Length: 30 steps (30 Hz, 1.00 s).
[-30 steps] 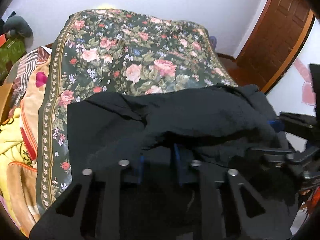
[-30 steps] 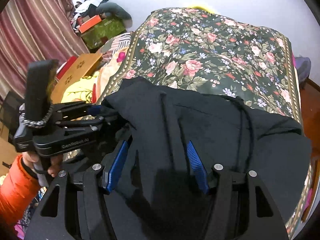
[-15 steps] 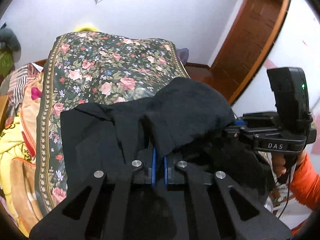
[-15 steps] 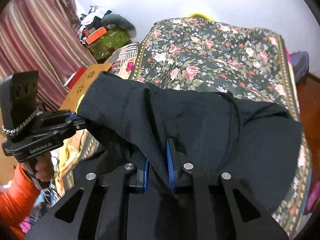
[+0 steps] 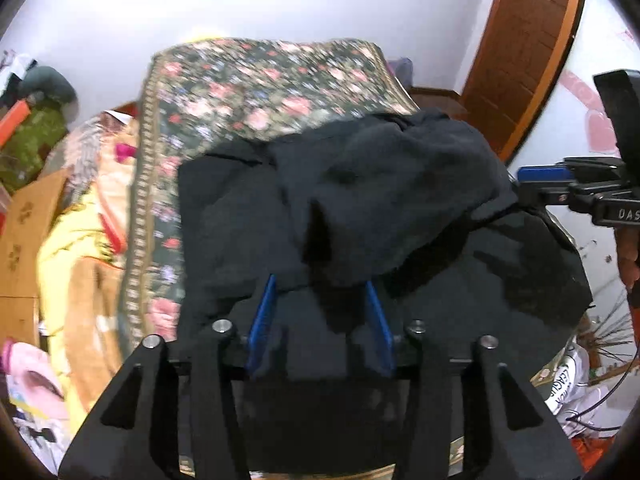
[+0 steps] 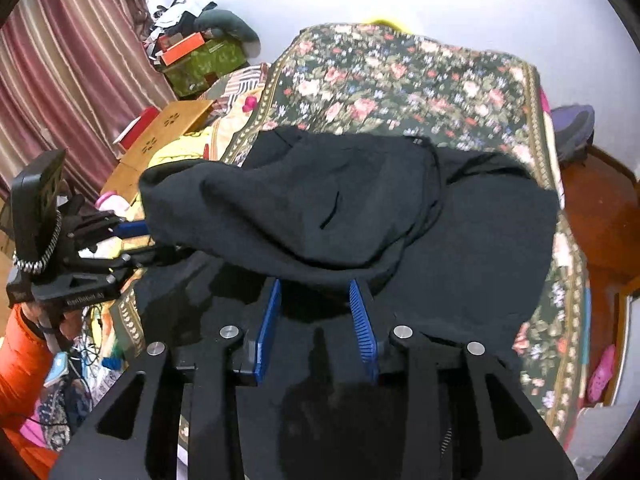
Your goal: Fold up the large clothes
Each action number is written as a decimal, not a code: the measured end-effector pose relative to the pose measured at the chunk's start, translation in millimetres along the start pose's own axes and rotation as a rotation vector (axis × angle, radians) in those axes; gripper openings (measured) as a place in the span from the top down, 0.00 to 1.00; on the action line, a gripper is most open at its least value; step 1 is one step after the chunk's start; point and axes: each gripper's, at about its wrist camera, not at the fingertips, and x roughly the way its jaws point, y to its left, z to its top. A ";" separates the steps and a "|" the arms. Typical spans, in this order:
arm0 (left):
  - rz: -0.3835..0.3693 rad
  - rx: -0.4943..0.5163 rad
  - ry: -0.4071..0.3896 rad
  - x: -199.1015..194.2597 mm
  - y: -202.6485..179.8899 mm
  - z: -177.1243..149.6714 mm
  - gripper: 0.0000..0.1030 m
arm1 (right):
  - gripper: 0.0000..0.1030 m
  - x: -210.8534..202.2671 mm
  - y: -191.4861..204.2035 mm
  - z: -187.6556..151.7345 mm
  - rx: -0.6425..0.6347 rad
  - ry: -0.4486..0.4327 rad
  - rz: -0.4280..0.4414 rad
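Left claw (image 5: 320,304): jaws opening, blue pads apart. A fold of the black garment (image 5: 384,200) droops over the tips and sags into the gap, but the pads aren't pressing it. I read that as released.

Right claw (image 6: 316,312): same story, jaws opening, ribbed blue pads spread, cloth draped across the tips, no pinch. Released too.

Both claws sit at the near hem, side by side and well apart, one per corner. My guess is the near edge has been carried over toward the far side and I'm dropping it there for a half fold.

Garment: lies on the near end of the bed (image 6: 420,76), one layer flopped over another, bulging where air is trapped under it. Fabric is matte, soft, fleecy-looking, no stiffness; it slumps into rounded humps. Near-right edge hangs off the bed.

Bedspread: dark green floral print with a patterned border, flat.

Farther out: striped curtain (image 6: 60,80) and cardboard boxes (image 6: 160,136) on the left side, wooden door (image 5: 532,48) on the right.
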 end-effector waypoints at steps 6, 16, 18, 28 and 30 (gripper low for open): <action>0.060 -0.045 -0.143 -38.7 26.7 30.0 0.45 | 0.65 -17.2 -1.0 22.7 0.013 -0.100 -0.030; -0.047 -0.102 -0.113 4.5 18.2 57.3 0.44 | 0.59 28.5 14.4 30.1 0.030 -0.051 -0.018; -0.050 -0.089 -0.088 18.6 8.2 47.4 0.44 | 0.59 41.1 16.6 18.1 0.018 -0.008 -0.023; -0.063 -0.134 0.097 86.5 -10.1 -12.6 0.41 | 0.59 67.3 11.9 -28.8 0.026 0.117 -0.002; -0.049 -0.132 0.093 80.8 -7.1 -5.2 0.42 | 0.59 61.8 10.8 -25.3 0.037 0.115 0.002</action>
